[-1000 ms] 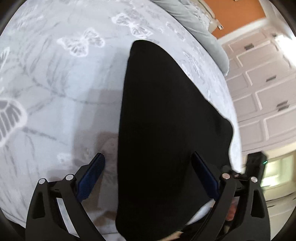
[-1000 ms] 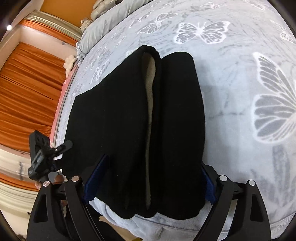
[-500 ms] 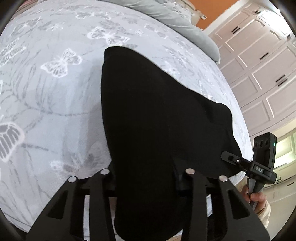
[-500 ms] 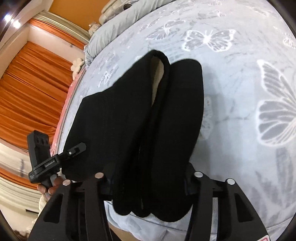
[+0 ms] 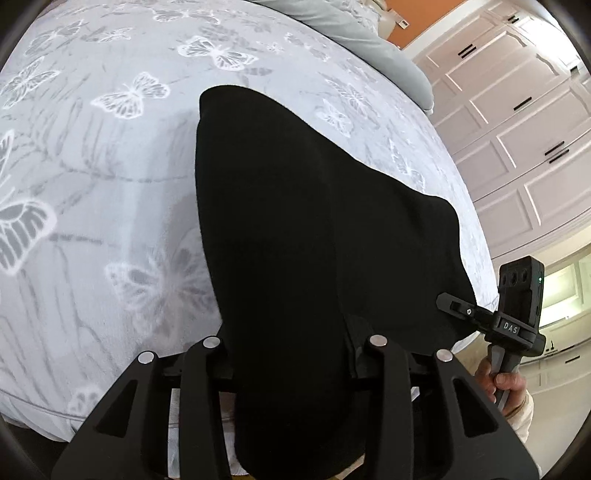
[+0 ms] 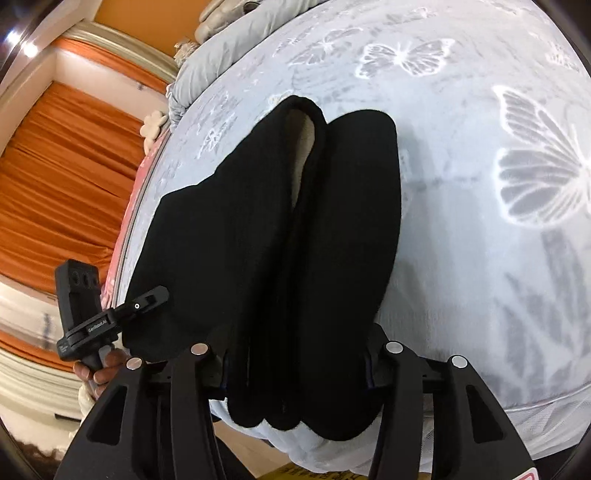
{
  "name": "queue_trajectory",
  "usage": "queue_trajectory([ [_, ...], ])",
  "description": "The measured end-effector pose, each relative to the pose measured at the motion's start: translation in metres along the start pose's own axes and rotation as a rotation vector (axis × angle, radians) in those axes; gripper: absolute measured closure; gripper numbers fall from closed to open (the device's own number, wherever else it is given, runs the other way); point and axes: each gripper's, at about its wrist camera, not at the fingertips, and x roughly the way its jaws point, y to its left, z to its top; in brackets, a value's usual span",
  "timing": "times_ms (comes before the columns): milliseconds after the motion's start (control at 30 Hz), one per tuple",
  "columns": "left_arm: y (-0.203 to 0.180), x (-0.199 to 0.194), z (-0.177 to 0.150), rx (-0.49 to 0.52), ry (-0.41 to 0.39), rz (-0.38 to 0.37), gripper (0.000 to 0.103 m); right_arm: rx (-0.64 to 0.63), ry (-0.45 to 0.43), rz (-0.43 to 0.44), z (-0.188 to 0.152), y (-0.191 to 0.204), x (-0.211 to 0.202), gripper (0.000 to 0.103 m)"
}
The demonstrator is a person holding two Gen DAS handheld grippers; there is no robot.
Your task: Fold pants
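Black pants (image 5: 295, 221) lie lengthwise on the bed, their near end hanging over the front edge. In the right wrist view the pants (image 6: 277, 240) show two stacked legs with pale lining (image 6: 304, 144) in the gap between them. My left gripper (image 5: 291, 354) is shut on the bunched near end. My right gripper (image 6: 295, 369) also clamps the near end. Its jaws are opening slightly, with the fabric between them and the pads still pressing on it. The fingertips of both are buried in cloth.
A grey bedspread (image 5: 110, 166) with white butterflies covers the bed. A grey pillow (image 5: 351, 29) lies at the far end. White cabinet doors (image 5: 517, 129) stand to the right and orange curtains (image 6: 55, 166) to the left. A hand (image 5: 498, 384) holds the other gripper's handle.
Both grippers went from wide open astride the pants to clamped on the near end, bunching the fabric between the fingers. The left gripper rolled slightly.
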Motion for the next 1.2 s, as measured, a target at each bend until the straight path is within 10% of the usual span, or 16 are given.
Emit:
queue_trajectory([
  [667,-0.023,-0.004,-0.003,0.097,-0.041,0.143,0.069,-0.069,-0.031,-0.058,-0.015,-0.006,-0.018,0.058],
  [1200,-0.050,-0.075,-0.017,0.116,-0.090,0.058,0.070,-0.118,-0.146,0.079,-0.041,0.044,-0.088,0.060],
])
